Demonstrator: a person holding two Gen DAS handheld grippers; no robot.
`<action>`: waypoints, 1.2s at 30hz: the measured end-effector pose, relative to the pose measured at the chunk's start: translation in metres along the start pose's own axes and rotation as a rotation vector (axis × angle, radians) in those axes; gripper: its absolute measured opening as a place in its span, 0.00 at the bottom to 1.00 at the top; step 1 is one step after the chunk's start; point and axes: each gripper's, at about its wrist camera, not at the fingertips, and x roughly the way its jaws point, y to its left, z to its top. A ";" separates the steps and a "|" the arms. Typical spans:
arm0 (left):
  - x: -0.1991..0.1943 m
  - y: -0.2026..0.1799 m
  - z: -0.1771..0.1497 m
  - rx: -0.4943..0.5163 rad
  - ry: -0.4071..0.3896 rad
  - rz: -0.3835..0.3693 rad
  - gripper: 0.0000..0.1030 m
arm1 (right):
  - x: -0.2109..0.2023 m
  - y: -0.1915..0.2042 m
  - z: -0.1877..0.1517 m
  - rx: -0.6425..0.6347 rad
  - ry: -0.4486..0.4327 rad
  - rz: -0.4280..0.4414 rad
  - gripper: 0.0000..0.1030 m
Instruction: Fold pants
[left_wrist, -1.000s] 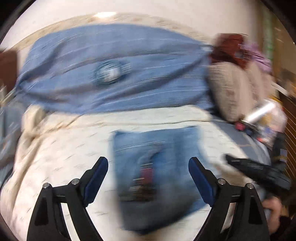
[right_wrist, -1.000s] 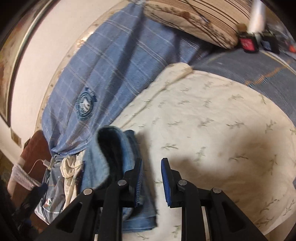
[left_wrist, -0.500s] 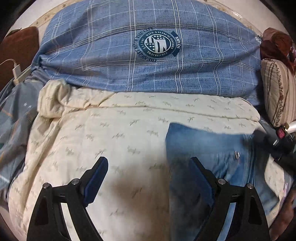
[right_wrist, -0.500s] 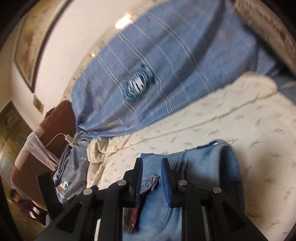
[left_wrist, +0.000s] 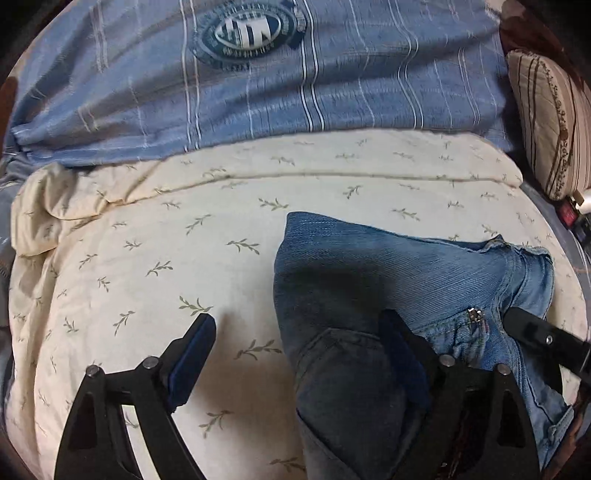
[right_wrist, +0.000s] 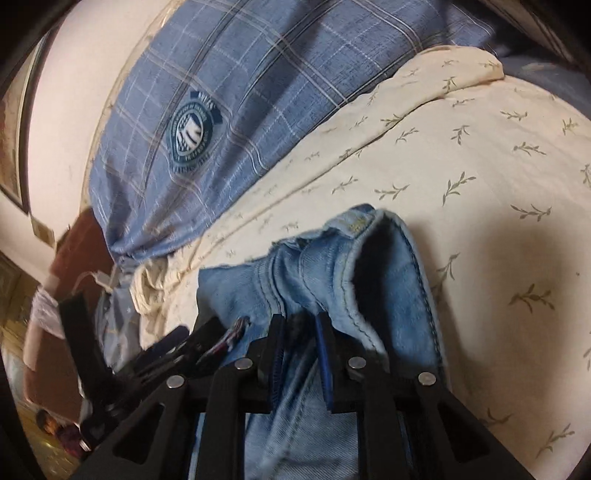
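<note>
The pants (left_wrist: 388, 288), blue denim, are seen lying bunched on the cream leaf-print bedspread (left_wrist: 147, 258) of the bed, filling the 3 to 6 o'clock part of the left wrist view. The left gripper (left_wrist: 295, 350) is held over them with its jaws wide and opening further; the left finger is poised over bare bedspread at 7 o'clock, while the right finger is set above the denim near a back pocket at 5 o'clock, and the folded edge of the pants runs between the two fingers, with no pad seen pressing on it. In the right wrist view the right gripper (right_wrist: 301, 354) is clamped on a fold of the pants (right_wrist: 369, 280) at 6 o'clock, the blue pads nearly together with denim pinched between them, and the waistband is bunched up just beyond the fingertips toward 12 o'clock. The tip of this right gripper is glimpsed at 4 o'clock in the left wrist view, against the denim. A blue plaid pillow (left_wrist: 332, 81) with a round crest is seen at 12 o'clock beyond the bedspread, and a striped cushion (left_wrist: 546, 122) at 2 o'clock.
</note>
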 end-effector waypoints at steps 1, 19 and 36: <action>0.000 0.001 0.004 0.000 0.031 -0.004 0.90 | 0.000 0.003 -0.001 -0.016 0.003 -0.016 0.18; -0.082 -0.036 -0.059 0.082 -0.015 -0.083 0.90 | -0.070 0.023 -0.071 -0.215 -0.024 -0.120 0.21; -0.057 -0.041 -0.081 0.014 0.068 -0.095 0.91 | -0.065 0.008 -0.096 -0.183 0.048 -0.105 0.22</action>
